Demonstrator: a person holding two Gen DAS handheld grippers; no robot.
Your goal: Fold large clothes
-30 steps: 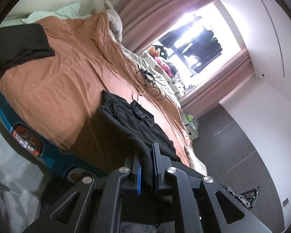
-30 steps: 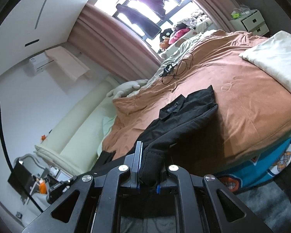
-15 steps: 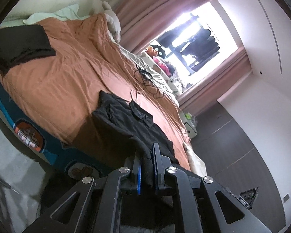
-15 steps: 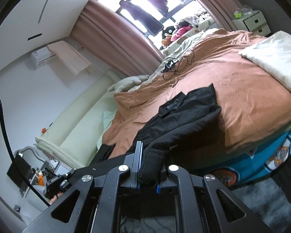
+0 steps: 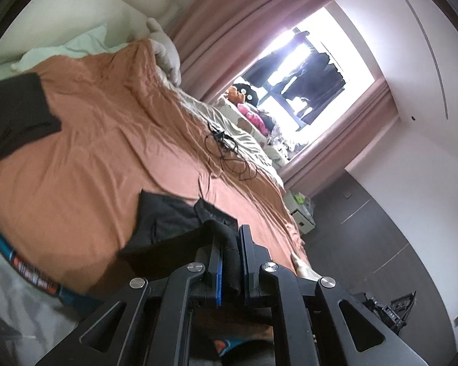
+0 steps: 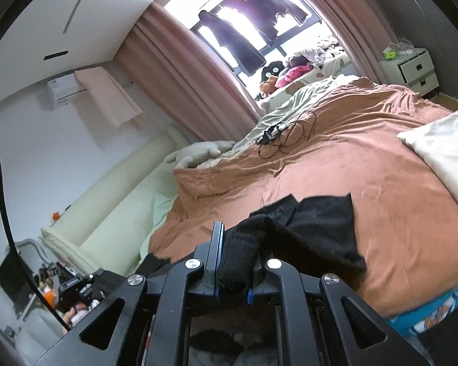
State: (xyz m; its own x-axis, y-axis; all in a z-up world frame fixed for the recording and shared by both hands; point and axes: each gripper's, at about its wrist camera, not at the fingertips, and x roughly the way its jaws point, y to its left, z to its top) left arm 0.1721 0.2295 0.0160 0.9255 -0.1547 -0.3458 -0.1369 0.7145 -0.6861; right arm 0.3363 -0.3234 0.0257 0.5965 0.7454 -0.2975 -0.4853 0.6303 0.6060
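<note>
Bright window [image 6: 253, 15], pink curtains [image 6: 180, 70], bed [image 6: 366, 158].

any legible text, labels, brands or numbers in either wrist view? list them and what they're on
None can be read.
Printed orange-and-white badge on the blue bed-base band: lettering-like marks, too blurred to read.
White wall air conditioner: a dark smudge on the casing, too small to tell.
Black collared garment clamped in both the left gripper and the right gripper: no visible label or print.
</note>
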